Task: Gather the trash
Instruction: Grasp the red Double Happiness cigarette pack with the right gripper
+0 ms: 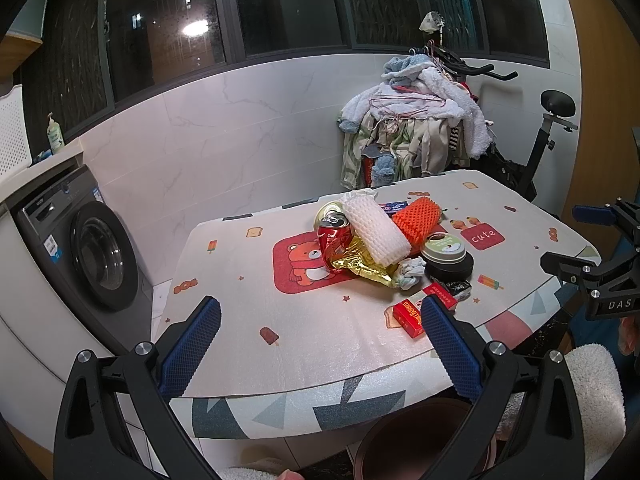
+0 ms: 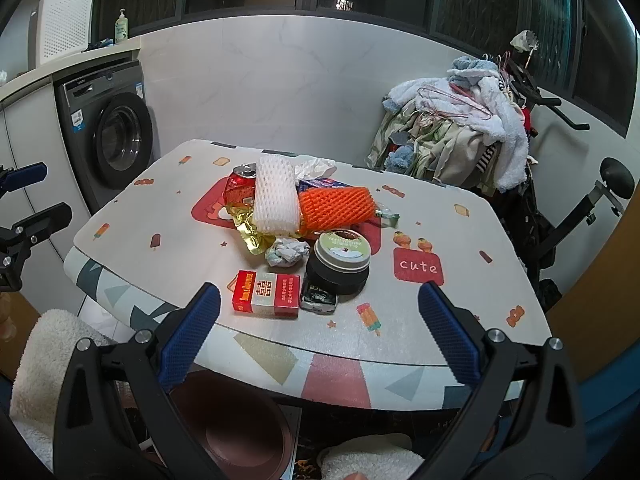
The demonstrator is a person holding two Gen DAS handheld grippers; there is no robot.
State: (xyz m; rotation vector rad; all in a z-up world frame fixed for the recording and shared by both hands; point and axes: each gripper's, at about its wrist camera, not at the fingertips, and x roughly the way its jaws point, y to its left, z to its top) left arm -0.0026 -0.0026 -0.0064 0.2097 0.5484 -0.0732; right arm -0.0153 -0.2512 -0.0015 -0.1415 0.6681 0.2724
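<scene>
on table with cartoon-print cloth (image 2: 460, 232), trash heaped mid-surface — crushed red soda can (image 2: 240, 186), white foam net sleeve (image 2: 276, 196), orange foam net sleeve (image 2: 336, 206), gold foil wrapper (image 2: 252, 236), crumpled white tissue ball (image 2: 286, 254), round tin with green lid (image 2: 340, 258), red cigarette pack (image 2: 266, 294) nearest front edge. left gripper (image 1: 320, 322) jaws spread wide, empty, above near edge. right gripper (image 2: 320, 308) likewise wide, holding nothing — pack just ahead. brown round bin (image 2: 240, 424) under table edge.
</scene>
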